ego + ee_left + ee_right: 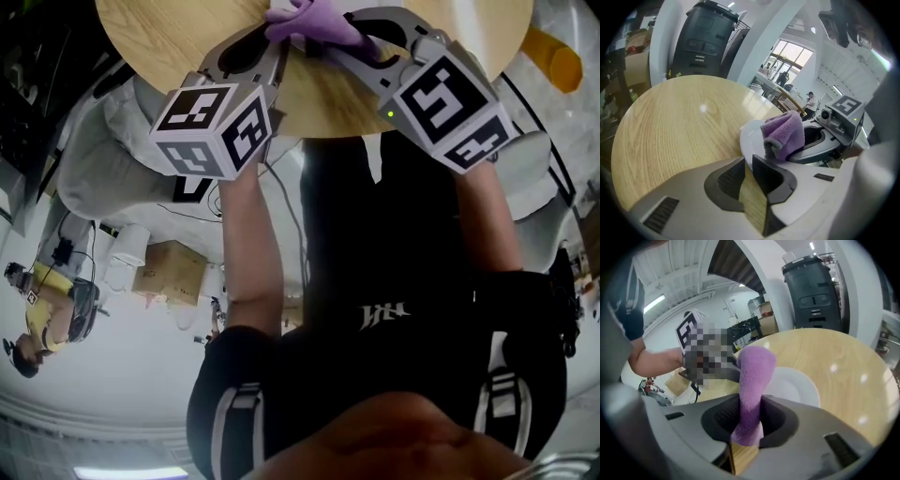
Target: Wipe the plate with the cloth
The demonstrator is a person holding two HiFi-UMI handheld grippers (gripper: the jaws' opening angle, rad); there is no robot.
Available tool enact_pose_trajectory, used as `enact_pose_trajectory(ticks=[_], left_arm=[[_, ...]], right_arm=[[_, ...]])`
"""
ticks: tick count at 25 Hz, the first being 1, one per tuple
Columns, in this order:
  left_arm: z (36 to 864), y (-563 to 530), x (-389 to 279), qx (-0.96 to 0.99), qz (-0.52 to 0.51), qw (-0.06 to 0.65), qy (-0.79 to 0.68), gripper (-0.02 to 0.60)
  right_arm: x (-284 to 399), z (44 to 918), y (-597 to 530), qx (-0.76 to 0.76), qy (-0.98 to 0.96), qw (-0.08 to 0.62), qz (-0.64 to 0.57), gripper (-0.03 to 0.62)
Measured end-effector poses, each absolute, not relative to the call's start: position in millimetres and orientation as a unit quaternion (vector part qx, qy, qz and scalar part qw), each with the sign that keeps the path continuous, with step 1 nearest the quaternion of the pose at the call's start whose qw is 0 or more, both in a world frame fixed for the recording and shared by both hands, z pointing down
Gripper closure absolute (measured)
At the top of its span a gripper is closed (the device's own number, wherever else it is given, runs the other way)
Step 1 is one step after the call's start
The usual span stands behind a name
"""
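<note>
A white plate (pixel 752 136) lies near the edge of a round wooden table (pixel 679 126). My left gripper (pixel 747 168) is shut on the plate's near rim, with only a narrow gap between the jaws. My right gripper (pixel 749 416) is shut on a folded purple cloth (pixel 754 376). The cloth stands up from the jaws above the plate (pixel 799 387). From the left gripper view the cloth (pixel 785 133) hangs over the plate's right side. In the head view both grippers meet at the table's edge under the cloth (pixel 314 19); the plate is hidden there.
A tall black bin (pixel 705 37) stands behind the table, beside a white pillar. Past the table's rim the floor holds a cardboard box (pixel 169 272) and a yellow object (pixel 553 58). A person (pixel 47 309) sits off to the side.
</note>
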State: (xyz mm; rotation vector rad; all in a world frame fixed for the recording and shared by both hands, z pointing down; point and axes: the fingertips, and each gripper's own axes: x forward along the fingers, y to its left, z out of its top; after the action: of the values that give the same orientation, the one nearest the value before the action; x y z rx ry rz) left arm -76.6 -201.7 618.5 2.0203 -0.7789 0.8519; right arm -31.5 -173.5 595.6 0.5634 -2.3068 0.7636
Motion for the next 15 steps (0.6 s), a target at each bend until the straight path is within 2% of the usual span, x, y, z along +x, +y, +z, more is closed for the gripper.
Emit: enact_pose_trajectory(ticks=[10, 15], left_arm=[[618, -199, -74, 0.798, 0.339, 0.394, -0.304, 0.526], [617, -200, -75, 0.798, 0.338, 0.395, -0.305, 0.526]], right_arm=[[63, 600, -180, 0.279, -0.841, 0.373, 0.275, 0.499], [79, 601, -185, 0.293, -0.835, 0.383, 0.267, 0.499]])
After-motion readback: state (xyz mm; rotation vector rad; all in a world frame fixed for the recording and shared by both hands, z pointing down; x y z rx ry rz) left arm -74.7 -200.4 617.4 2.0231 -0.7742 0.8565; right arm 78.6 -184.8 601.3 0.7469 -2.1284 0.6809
